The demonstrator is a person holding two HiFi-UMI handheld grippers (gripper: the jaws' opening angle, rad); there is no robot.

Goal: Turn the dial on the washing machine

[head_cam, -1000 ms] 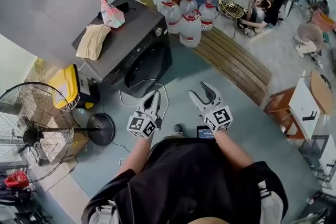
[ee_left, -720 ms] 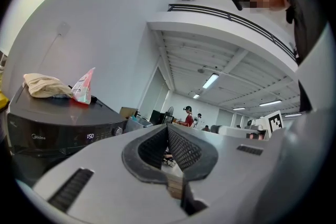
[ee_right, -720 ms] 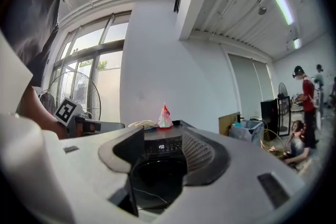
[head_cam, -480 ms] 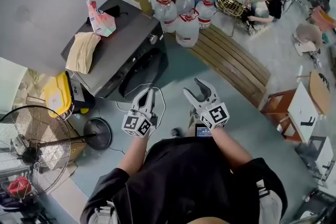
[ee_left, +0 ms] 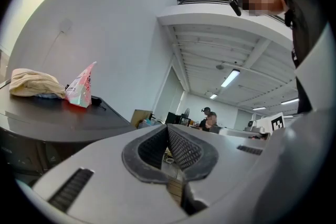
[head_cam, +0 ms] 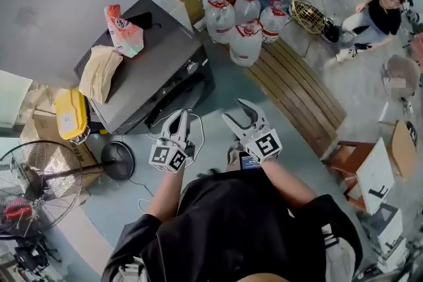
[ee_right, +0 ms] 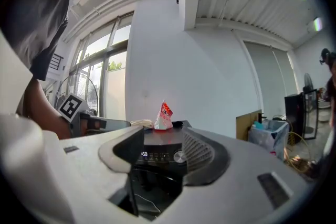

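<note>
1. The washing machine [head_cam: 149,76] stands on the floor, well apart from both grippers.
2. The right gripper [head_cam: 236,114] has its jaws apart, with nothing in them.
3. The left gripper [head_cam: 178,119] has its jaws squeezed together, holding nothing.
4. The little dial [ee_right: 179,156] sits on the machine's front panel, untouched.

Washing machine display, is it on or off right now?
On. In the right gripper view, lit digits glow on the display, just left of the dial.
</note>
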